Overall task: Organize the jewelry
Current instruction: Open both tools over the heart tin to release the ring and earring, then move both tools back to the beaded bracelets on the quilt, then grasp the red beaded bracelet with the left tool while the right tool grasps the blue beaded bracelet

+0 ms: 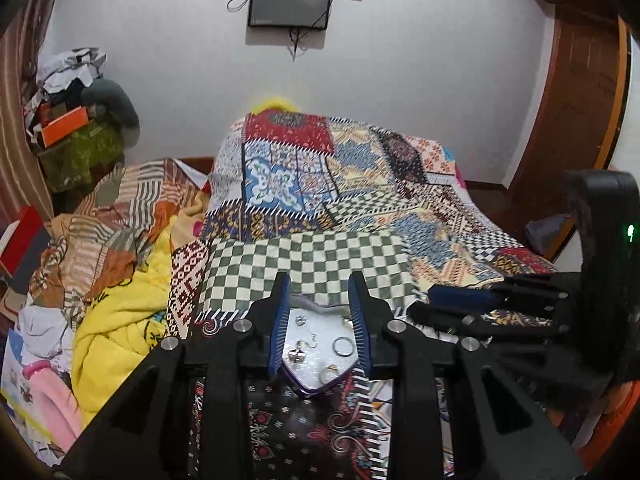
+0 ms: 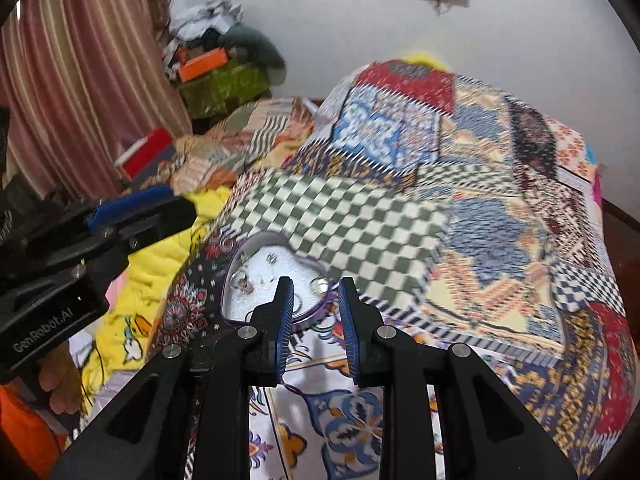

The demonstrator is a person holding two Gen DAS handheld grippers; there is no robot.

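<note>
Jewelry already lies inside the heart-shaped tray (image 1: 320,386) on the patterned bedspread (image 1: 352,184): rings (image 1: 342,346), earrings (image 1: 296,356). Left gripper (image 1: 320,328) hovers above it, jaws narrowly apart and empty. Right gripper (image 2: 316,322) is beside the tray, also narrow, holding nothing. I judge sorting is nearly finished.

Patchwork quilt (image 1: 340,184) in many prints, draped over a raised mound on the bed, with a green-and-cream checked patch (image 1: 308,260) at the near edge. Crumpled yellow blanket (image 1: 120,320) to the left, striped orange-brown bedding (image 1: 120,204) behind it. Pink bottle (image 1: 52,396) low at the left. Orange box (image 1: 64,124) atop a cluttered pile in the far corner, beside a striped curtain (image 2: 80,80). Dark screen (image 1: 290,2) with dangling cables on the white wall. Wooden door (image 1: 576,100) at the right.
</note>
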